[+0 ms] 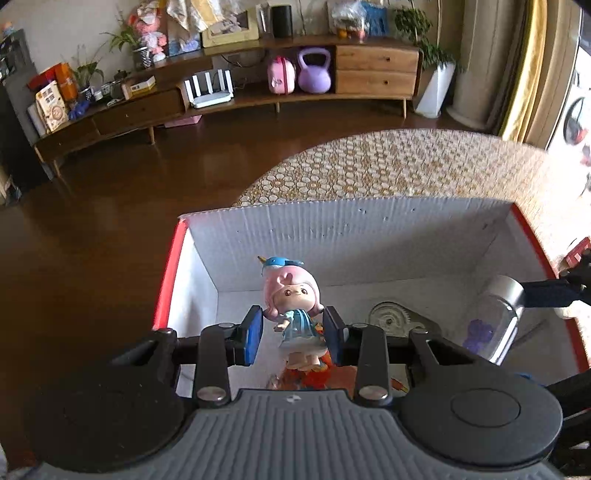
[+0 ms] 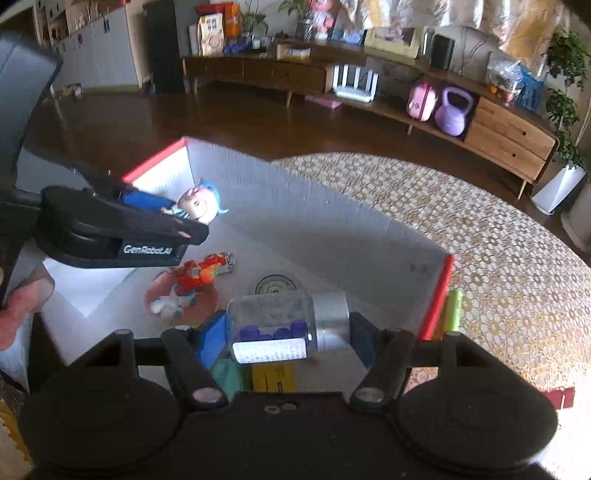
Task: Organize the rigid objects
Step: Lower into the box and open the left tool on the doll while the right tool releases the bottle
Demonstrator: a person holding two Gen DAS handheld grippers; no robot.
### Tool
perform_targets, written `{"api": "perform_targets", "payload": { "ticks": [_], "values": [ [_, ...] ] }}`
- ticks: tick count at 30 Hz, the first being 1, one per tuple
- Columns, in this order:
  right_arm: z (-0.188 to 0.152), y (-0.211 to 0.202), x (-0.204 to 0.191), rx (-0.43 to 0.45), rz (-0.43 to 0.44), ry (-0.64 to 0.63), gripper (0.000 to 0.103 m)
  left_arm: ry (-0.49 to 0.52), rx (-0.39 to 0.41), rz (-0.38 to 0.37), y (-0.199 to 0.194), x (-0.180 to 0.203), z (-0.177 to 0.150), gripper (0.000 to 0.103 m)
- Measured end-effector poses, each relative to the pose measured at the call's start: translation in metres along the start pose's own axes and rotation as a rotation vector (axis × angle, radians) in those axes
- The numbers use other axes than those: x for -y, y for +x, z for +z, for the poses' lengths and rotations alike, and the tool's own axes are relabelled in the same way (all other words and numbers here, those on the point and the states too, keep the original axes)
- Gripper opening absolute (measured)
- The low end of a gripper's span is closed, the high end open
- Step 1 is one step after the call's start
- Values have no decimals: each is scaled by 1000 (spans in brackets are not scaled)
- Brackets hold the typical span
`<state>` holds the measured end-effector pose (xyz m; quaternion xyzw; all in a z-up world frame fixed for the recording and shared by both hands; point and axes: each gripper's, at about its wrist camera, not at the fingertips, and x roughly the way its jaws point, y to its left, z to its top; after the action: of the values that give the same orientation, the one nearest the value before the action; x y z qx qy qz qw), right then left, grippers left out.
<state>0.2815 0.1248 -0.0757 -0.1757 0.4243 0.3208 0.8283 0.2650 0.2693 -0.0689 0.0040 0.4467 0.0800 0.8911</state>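
The left tool (image 1: 293, 334) grips a pink-haired figurine (image 1: 297, 317) by its body, above the near left of a red-edged white box (image 1: 354, 229). The right tool (image 2: 288, 334) clamps a clear jar (image 2: 288, 326) sideways over the box's near right. Farther in lie an orange toy (image 2: 201, 275) and a round metal disc (image 2: 276, 284). The box sits on a patterned worktop (image 2: 498, 266).

The box (image 2: 332, 206) sits on the tabletop (image 2: 498, 266), holding a gear (image 2: 275, 284) centrally, a toy (image 2: 201, 275) at nine o'clock of it.

Living room: long wooden sideboard (image 1: 229, 92), houseplants (image 1: 424, 33).
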Motion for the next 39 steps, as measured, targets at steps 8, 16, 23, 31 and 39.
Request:
{"api": "perform_targets", "payload": {
  "ticks": [8, 16, 23, 31, 39],
  "values": [
    [11, 26, -10, -65, -2, -18, 69, 26, -90, -12, 27, 7, 9, 35],
    [16, 38, -9, -97, -8, 4, 69, 20, -145, -17, 40, 8, 13, 35],
    [16, 42, -11, -113, -2, 4, 69, 33, -184, -15, 47, 11, 16, 35],
    [12, 30, -6, -85, 16, 24, 69, 29, -198, 0, 49, 10, 17, 36],
    [5, 5, -2, -42, 56, 31, 69, 64, -145, 17, 28, 20, 15, 42]
  ]
}}
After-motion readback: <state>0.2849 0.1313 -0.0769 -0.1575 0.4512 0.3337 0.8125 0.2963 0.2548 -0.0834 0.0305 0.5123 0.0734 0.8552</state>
